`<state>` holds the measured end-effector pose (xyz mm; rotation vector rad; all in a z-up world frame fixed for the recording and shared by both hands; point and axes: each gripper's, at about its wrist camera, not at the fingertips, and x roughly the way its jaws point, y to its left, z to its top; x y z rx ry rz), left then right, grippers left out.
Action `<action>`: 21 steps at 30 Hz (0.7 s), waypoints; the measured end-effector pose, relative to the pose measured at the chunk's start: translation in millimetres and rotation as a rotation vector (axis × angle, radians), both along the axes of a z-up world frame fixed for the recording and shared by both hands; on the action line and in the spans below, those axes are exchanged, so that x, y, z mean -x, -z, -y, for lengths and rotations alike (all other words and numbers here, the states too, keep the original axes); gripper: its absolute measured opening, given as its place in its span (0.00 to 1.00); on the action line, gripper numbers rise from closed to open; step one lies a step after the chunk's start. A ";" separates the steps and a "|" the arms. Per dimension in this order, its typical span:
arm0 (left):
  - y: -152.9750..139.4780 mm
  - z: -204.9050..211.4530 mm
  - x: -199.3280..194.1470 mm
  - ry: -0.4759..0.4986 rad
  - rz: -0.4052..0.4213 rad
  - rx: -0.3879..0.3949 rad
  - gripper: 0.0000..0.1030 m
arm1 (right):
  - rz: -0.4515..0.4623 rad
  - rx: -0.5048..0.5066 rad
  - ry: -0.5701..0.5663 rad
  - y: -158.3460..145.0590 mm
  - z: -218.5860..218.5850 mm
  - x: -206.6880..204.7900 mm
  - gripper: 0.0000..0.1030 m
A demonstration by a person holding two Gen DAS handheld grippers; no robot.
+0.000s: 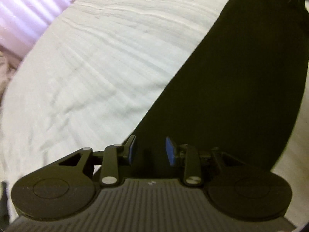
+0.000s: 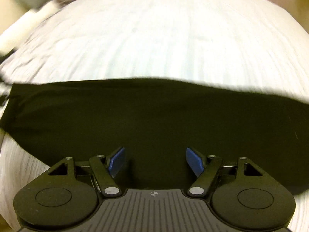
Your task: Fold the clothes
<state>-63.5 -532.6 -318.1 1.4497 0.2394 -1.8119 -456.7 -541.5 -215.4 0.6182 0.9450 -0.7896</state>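
A black garment (image 1: 241, 81) lies flat on a white bed sheet (image 1: 100, 61), running from the lower middle to the top right of the left wrist view. My left gripper (image 1: 150, 150) is open at the garment's near end, its blue pads (image 1: 170, 151) apart with dark cloth showing between them. In the right wrist view the same black garment (image 2: 154, 116) spreads across the frame as a wide band. My right gripper (image 2: 154, 162) is open over its near edge, blue pads (image 2: 194, 160) wide apart, nothing pinched. The view is blurred.
The white sheet (image 2: 154, 34) covers the bed all around the garment. Pale purple curtains (image 1: 25, 9) hang at the far left. A blurred pillow or bedding heap (image 2: 38, 9) sits at the bed's far left corner in the right wrist view.
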 end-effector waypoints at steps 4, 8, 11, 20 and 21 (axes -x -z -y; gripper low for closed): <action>22.4 31.0 8.3 0.016 -0.055 -0.034 0.28 | -0.018 0.046 -0.174 18.6 36.7 -44.6 0.71; 43.3 49.2 8.7 0.052 -0.068 -0.115 0.27 | -0.031 0.080 -0.390 38.4 58.3 -87.4 0.63; 56.5 61.5 8.8 0.082 -0.072 -0.181 0.27 | -0.085 0.075 -0.538 61.3 69.8 -112.8 0.42; 35.1 53.9 2.9 0.104 -0.058 -0.119 0.00 | -0.149 0.068 -0.636 69.1 76.0 -126.6 0.05; 33.5 57.5 1.2 0.091 -0.068 -0.112 0.00 | -0.133 0.087 -0.619 60.9 77.6 -125.6 0.04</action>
